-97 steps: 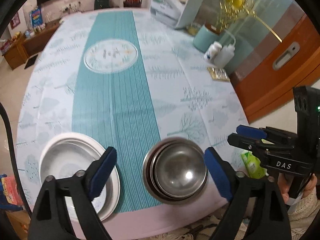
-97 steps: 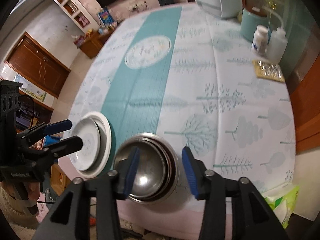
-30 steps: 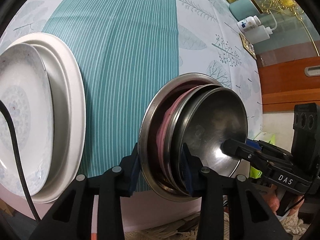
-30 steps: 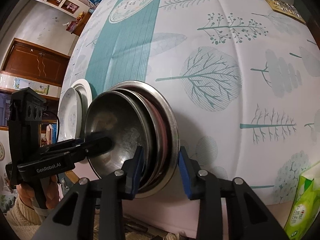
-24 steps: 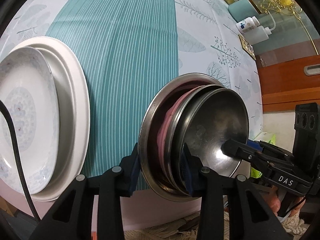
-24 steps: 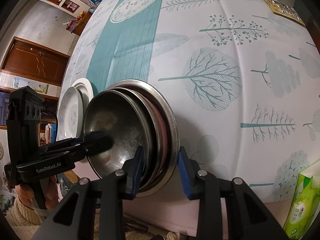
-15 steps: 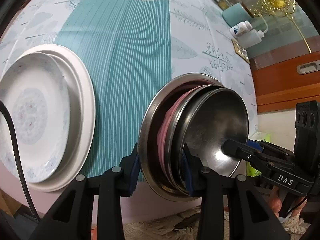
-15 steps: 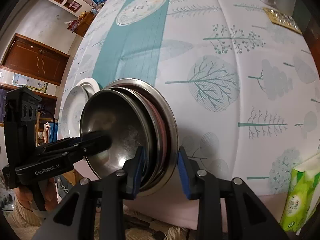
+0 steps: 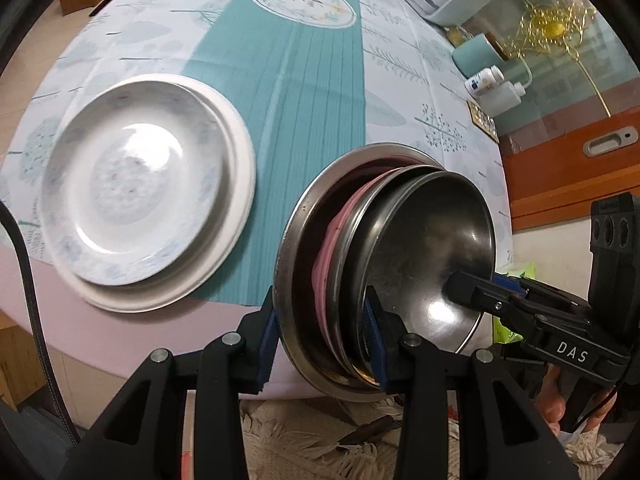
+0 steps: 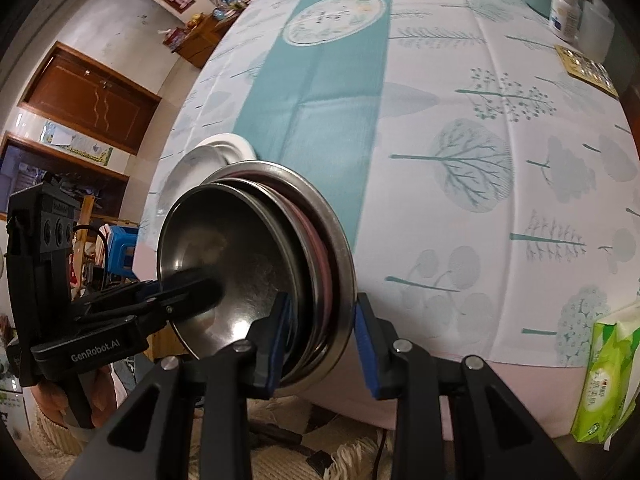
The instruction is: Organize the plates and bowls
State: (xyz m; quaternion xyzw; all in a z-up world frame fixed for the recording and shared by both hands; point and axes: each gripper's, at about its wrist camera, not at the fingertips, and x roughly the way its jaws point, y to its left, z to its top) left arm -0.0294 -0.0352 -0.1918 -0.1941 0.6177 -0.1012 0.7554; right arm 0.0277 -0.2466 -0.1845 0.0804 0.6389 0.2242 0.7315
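Fringed rug (image 9: 304, 444) lay below the table edge. Left gripper (image 9: 322, 340) and right gripper (image 10: 320, 336) were each clamped on opposite rims of the nested bowl stack (image 9: 384, 252), held tilted over the near edge of the tablecloth (image 9: 312, 92). Stacked white plates (image 9: 144, 204) sat flat on the cloth just left of it. Bottles (image 9: 494, 90) stood at the far right.

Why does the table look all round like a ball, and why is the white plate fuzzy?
Both wrist views use fisheye lenses, so the table bulges. In the left wrist view the white plate is smeared by motion blur, while the steel bowls show sharp glare.
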